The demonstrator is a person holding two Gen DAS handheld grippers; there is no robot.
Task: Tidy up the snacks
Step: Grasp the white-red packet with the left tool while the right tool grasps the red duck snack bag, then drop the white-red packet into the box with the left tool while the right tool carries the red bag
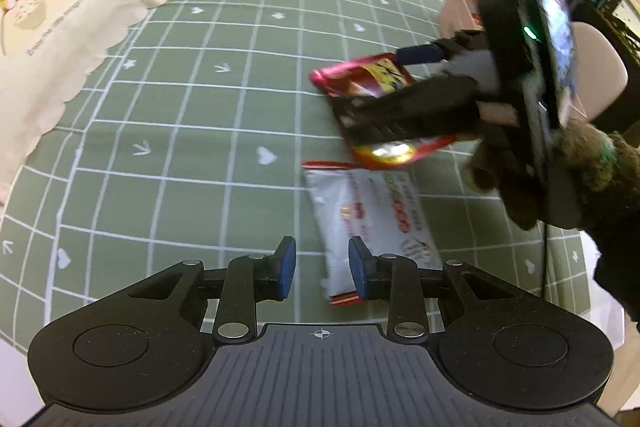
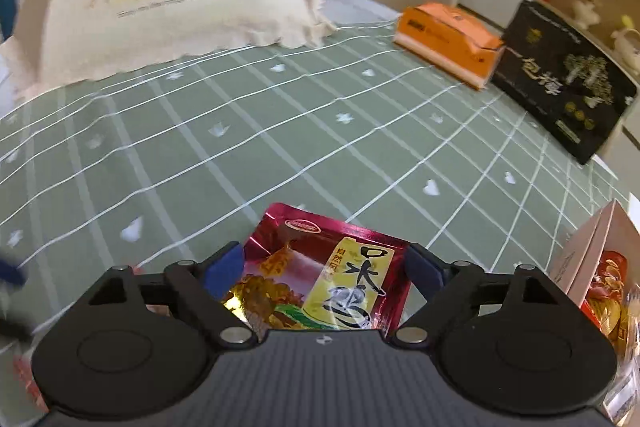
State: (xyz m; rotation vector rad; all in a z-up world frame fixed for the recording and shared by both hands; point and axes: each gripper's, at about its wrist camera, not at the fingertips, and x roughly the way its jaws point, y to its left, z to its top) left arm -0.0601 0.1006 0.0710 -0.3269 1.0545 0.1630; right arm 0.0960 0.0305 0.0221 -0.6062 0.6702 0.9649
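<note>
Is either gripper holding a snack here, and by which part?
Neither. The right gripper stands open astride the red packet, pads clear. The left gripper has nothing between its narrow jaws; the white packet lies beside one finger.

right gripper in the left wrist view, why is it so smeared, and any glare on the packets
Left wrist view: the right gripper and gloved hand are motion-blurred, while the green checked tablecloth stays sharp; a bright glare spot sits on the shiny red foil snack packet. Right wrist view: grid lines bow from fisheye distortion, and the same packet shows foil sheen.
</note>
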